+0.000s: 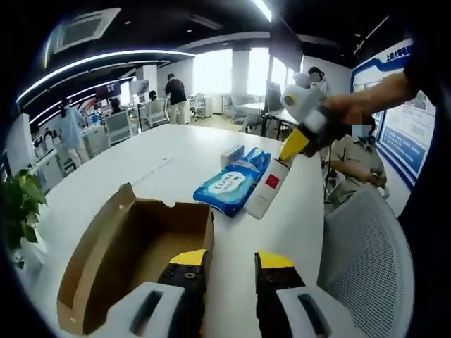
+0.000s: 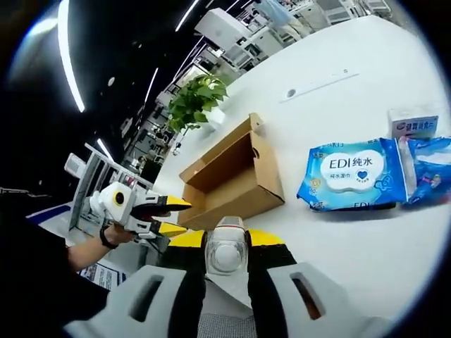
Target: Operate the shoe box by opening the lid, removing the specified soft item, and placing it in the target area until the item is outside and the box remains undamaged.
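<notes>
The right tongs were clenched on a white tube-shaped pack with a red label, holding it up above the white desk, just beside the blue wipes pack lying there. The left tongs stood released, gripping nothing, at the near edge of the open cardboard shoe box, whose inside looked bare. In the right gripper view the box sat ahead and left of the tongs and the wipes to the right. The soft pack could slip if the grip eased early, or land on the wipes instead of bare desk. The left tongs could nick the box wall if lowered carelessly.
</notes>
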A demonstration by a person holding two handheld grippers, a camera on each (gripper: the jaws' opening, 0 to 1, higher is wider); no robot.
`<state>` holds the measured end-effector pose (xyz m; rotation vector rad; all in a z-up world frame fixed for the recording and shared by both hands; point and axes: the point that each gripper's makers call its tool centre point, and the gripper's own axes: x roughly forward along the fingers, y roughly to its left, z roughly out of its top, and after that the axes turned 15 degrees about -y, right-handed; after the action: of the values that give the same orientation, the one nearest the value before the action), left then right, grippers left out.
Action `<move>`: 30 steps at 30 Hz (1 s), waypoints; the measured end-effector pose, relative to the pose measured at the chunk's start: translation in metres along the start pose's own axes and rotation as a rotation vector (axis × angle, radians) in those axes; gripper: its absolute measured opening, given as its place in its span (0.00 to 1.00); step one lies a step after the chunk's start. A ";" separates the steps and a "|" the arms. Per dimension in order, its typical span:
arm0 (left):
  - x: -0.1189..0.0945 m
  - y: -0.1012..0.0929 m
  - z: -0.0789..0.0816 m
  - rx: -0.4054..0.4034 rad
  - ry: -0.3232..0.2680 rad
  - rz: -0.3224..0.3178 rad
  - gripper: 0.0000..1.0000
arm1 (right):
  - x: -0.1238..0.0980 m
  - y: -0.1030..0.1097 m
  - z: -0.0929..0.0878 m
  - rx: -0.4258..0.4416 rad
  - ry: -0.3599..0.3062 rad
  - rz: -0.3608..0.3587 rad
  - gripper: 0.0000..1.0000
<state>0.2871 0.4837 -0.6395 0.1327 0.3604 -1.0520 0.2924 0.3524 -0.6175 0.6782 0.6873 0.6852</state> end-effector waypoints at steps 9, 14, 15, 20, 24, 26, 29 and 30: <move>-0.006 0.004 -0.004 -0.059 -0.013 0.045 0.26 | -0.001 -0.007 0.005 -0.006 -0.001 -0.004 0.19; -0.010 0.006 -0.007 -0.090 -0.024 0.067 0.26 | -0.007 -0.018 0.012 -0.058 0.017 -0.022 0.19; -0.011 0.007 -0.007 -0.107 -0.030 0.074 0.26 | -0.008 -0.020 0.014 -0.060 0.021 -0.024 0.19; -0.016 0.012 -0.010 -0.145 -0.050 0.113 0.26 | -0.015 -0.035 0.030 -0.244 0.092 -0.033 0.19; -0.017 0.013 -0.013 -0.158 -0.053 0.129 0.26 | -0.018 -0.049 0.046 -0.419 0.179 -0.036 0.19; -0.018 0.013 -0.015 -0.158 -0.051 0.137 0.26 | -0.019 -0.058 0.055 -0.512 0.228 -0.043 0.19; -0.021 0.014 -0.016 -0.168 -0.056 0.153 0.26 | -0.017 -0.066 0.065 -0.623 0.292 -0.038 0.19; -0.022 0.015 -0.017 -0.173 -0.056 0.160 0.26 | -0.017 -0.072 0.069 -0.687 0.334 -0.039 0.19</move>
<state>0.2868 0.5141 -0.6485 -0.0228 0.3817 -0.8603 0.3572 0.2758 -0.6247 -0.0860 0.7076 0.9431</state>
